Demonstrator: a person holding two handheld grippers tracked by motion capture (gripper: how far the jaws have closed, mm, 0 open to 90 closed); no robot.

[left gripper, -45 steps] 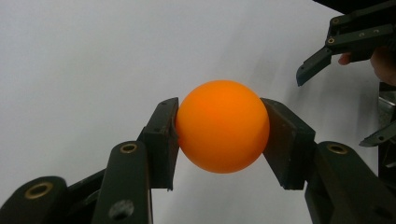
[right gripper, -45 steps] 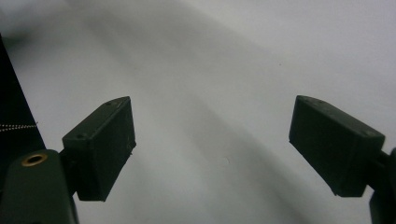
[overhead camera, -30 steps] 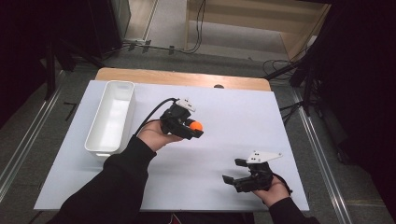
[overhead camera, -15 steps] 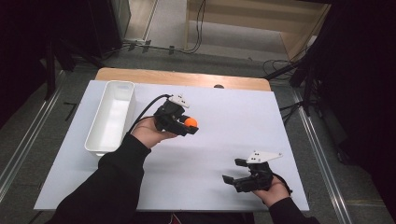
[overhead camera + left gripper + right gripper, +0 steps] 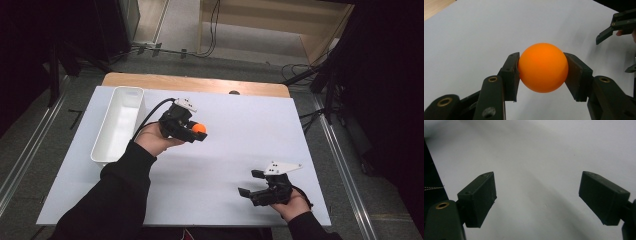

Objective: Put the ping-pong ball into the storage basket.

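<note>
Ball (image 5: 543, 67) is orange, smooth and round, pinched between the two black jaws of the left hand-held gripper (image 5: 196, 131), which is closed on it across its widest part. In the high view the ball (image 5: 200, 128) sits above the middle of the white tabletop (image 5: 240, 125), nearer the far edge than the near one and just right of the white tray (image 5: 102, 148) that runs along the left edge. It looks like a table-tennis ball, so I judge it very light, hollow and thin-walled: stiff enough to keep its shape under a modest squeeze, but likely to dent if clamped hard. The glossy skin and curved sides give the flat pads (image 5: 510, 75) little to bite on, so the best hold is the one shown, pads opposite each other on the equator; any grip off centre could let it squirt out, and once free it would probably bounce and roll toward an edge. The right hand-held gripper (image 5: 255, 187) rests near the tabletop's near right corner with its jaws wide apart and nothing between them, well apart from the ball; its own view shows bare white surface between the pads (image 5: 477, 197).
</note>
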